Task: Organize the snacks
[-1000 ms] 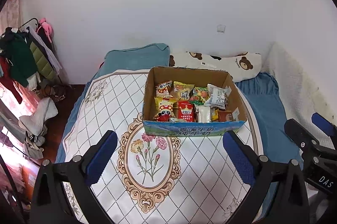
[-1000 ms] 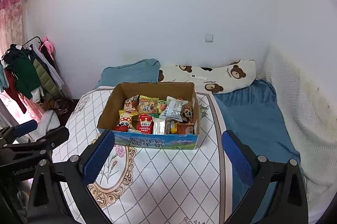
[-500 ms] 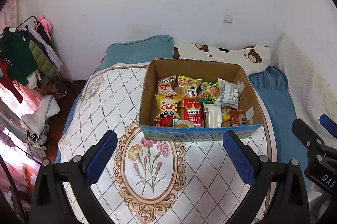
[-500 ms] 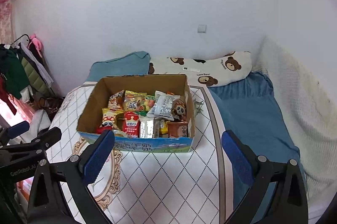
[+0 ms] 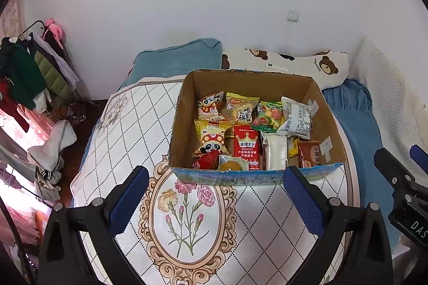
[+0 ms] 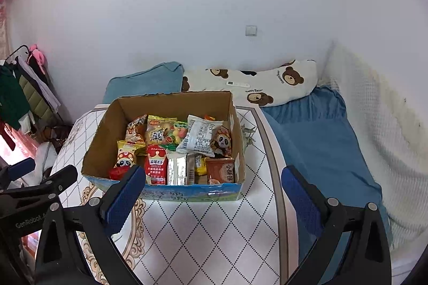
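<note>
Ahead of my left hand-held gripper point(image 5: 214, 194), just beyond its two blue pads, sits one open cardboard box point(image 5: 184, 121) on a bed point(image 5: 355, 108), resting on one quilted mat point(image 5: 128, 129) printed with a carnation medallion. Both of my hand-held grippers are spread wide and pinch nothing; the right hand-held gripper point(image 6: 211, 194) faces the same box from its right front corner, its left pad overlapping the box's near wall in that view.

Contents of the box, as far as I can count in the left wrist view: about eleven snack packets, packed in two rows toward the middle and right, with bare cardboard floor at the far end.
- One red packet with a gold crown point(image 5: 246, 148), printed 麻辣王子.
- One yellow packet point(image 5: 242, 108), large characters reading 鸡蛋饼 or similar; I cannot read it surely.
- Two packets with a cartoon panda, one yellow point(image 5: 212, 135) and one brown point(image 6: 222, 140).
- One white packet with small black print point(image 5: 294, 119), lying tilted over its neighbours; text too small to read.
- One brown packet point(image 5: 309, 154) at the near right, characters unclear.

Beyond the box lie two pillows: one plain teal point(image 5: 174, 60), one white with brown bears point(image 5: 302, 65), lettered "Happy Bear" in the right wrist view. On the gripper bodies I can read "DAS" point(image 5: 417, 227) and "GenRobot" point(image 6: 28, 218).
</note>
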Demonstrator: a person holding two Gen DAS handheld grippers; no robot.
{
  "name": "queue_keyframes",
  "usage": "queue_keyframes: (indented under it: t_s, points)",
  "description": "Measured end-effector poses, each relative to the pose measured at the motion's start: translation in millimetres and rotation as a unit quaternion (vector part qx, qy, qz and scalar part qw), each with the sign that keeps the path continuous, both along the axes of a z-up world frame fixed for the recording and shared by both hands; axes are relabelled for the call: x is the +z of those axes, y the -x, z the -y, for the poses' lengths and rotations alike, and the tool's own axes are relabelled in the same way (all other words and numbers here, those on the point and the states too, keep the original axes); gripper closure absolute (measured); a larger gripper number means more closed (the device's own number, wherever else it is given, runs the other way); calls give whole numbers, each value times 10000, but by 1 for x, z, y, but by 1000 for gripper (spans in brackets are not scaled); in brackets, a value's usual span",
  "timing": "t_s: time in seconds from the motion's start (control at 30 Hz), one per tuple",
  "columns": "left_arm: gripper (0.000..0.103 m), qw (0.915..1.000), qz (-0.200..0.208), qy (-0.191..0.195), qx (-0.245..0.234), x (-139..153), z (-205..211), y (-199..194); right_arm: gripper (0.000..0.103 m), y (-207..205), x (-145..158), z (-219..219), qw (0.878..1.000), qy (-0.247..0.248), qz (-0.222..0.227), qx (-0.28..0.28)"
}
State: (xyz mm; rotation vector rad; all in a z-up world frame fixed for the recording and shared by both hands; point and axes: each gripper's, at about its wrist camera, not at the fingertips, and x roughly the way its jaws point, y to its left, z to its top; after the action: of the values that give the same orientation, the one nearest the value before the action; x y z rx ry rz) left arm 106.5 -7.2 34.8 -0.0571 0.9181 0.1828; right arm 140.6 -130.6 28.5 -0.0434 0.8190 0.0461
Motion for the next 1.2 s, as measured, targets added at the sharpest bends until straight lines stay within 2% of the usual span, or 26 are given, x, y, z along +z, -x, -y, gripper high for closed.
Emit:
queue_keyframes:
  t_s: [0.47, 1.2]
  points:
    - [0, 9999, -89, 100, -56, -5, 1, -3, 0, -2, -7, 3, 10000, -34, -77, 5]
    - [0, 9998, -27, 172, -77, 1, 0, 0, 0, 0, 1, 2, 10000, -35, -43, 40]
